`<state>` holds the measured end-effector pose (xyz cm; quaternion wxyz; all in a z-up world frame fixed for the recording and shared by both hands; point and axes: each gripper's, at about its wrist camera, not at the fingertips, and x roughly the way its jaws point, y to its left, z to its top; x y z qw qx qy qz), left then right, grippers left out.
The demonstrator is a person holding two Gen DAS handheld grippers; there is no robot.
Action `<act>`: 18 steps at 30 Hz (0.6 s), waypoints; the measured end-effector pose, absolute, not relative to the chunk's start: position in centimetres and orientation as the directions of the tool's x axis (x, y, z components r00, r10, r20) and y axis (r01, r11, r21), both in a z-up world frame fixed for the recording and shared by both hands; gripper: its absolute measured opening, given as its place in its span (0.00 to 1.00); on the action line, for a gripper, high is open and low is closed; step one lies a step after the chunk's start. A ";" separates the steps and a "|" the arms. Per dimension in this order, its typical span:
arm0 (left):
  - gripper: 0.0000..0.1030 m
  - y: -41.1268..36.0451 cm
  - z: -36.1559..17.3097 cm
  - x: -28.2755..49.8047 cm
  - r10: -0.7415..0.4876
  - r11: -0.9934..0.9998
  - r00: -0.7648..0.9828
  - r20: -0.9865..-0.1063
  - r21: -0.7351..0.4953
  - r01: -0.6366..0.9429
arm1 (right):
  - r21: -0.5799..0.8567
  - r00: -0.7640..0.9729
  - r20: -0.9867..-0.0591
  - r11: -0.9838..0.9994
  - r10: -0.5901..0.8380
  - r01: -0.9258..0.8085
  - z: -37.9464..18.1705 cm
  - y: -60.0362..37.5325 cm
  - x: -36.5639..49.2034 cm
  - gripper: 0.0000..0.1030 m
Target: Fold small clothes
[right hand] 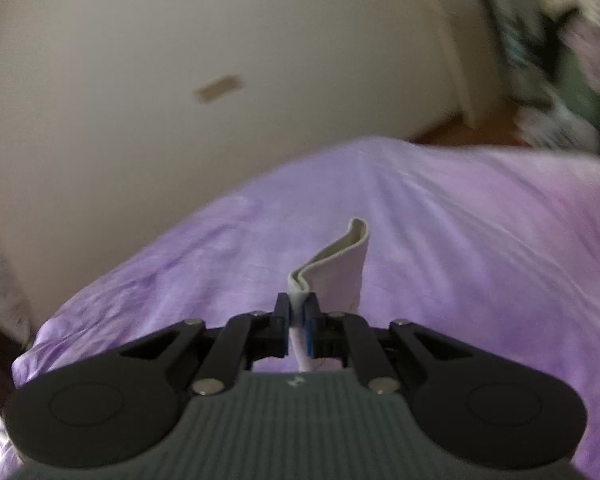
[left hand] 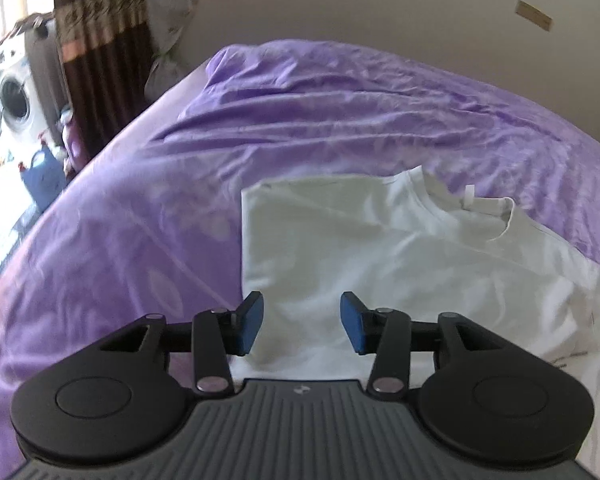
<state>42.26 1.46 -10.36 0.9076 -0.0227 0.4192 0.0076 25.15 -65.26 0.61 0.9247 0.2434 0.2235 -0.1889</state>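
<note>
Right gripper (right hand: pixel 299 312) pinches white shirt (left hand: pixel 380 260) — left gripper (left hand: pixel 302 322) spread.

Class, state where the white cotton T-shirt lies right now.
In the left wrist view, the white cotton T-shirt lies on the purple bedsheet, just beyond the open left gripper.

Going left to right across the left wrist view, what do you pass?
Washing machine → brown patterned curtain → purple bedsheet → white T-shirt → tan strip on the wall.

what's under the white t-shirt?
The white t-shirt lies on the purple bedsheet, left gripper open above it. Anything beneath the fabric is covered.
</note>
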 end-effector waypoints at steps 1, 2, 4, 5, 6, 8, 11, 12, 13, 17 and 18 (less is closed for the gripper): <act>0.51 1.7 -10.0 42.3 -0.011 0.999 0.647 -0.762 -0.034 -0.023 | 0.351 0.840 -0.494 0.833 -0.223 0.428 2.0 -63.3 26.4 0.02; 0.51 1.9 -9.6 42.2 -0.031 0.999 0.641 -0.767 -0.044 -0.004 | 0.333 0.850 -0.484 0.854 -0.210 0.401 3.4 -61.3 27.7 0.02; 0.51 2.5 -8.8 42.1 -0.074 0.997 0.628 -0.774 -0.072 0.030 | 0.310 0.868 -0.462 0.885 -0.180 0.349 5.7 -57.7 29.7 0.02; 0.51 2.8 -8.4 42.0 -0.089 0.996 0.624 -0.776 -0.082 0.040 | 0.301 0.882 -0.444 0.901 -0.158 0.313 7.1 -55.5 31.0 0.02; 0.51 3.2 -8.0 41.8 -0.102 0.995 0.627 -0.773 -0.091 0.051 | 0.296 0.890 -0.432 0.910 -0.144 0.290 8.1 -53.8 31.7 0.02; 0.51 3.8 -7.2 41.5 -0.118 0.993 0.634 -0.764 -0.098 0.067 | 0.286 0.909 -0.404 0.930 -0.102 0.232 10.4 -49.7 33.6 0.02; 0.44 4.8 -6.4 41.7 -0.130 0.991 0.636 -0.761 -0.114 0.066 | 0.260 0.920 -0.388 0.952 -0.051 0.163 12.5 -44.1 35.8 0.02; 0.41 5.3 -6.3 41.8 -0.141 0.990 0.634 -0.761 -0.128 0.066 | 0.250 0.920 -0.390 0.957 -0.038 0.145 12.8 -42.5 36.4 0.02; 0.41 5.7 -6.2 41.9 -0.150 0.988 0.633 -0.760 -0.141 0.065 | 0.237 0.919 -0.394 0.964 -0.018 0.121 13.0 -40.3 37.3 0.02; 0.41 6.9 -6.2 41.9 -0.152 0.987 0.640 -0.753 -0.145 0.063 | 0.219 0.902 -0.427 0.975 0.065 0.033 11.6 -32.9 39.8 0.02; 0.41 7.2 -6.4 41.9 -0.152 0.987 0.640 -0.754 -0.147 0.061 | 0.218 0.893 -0.441 0.976 0.088 0.012 10.6 -31.3 40.5 0.02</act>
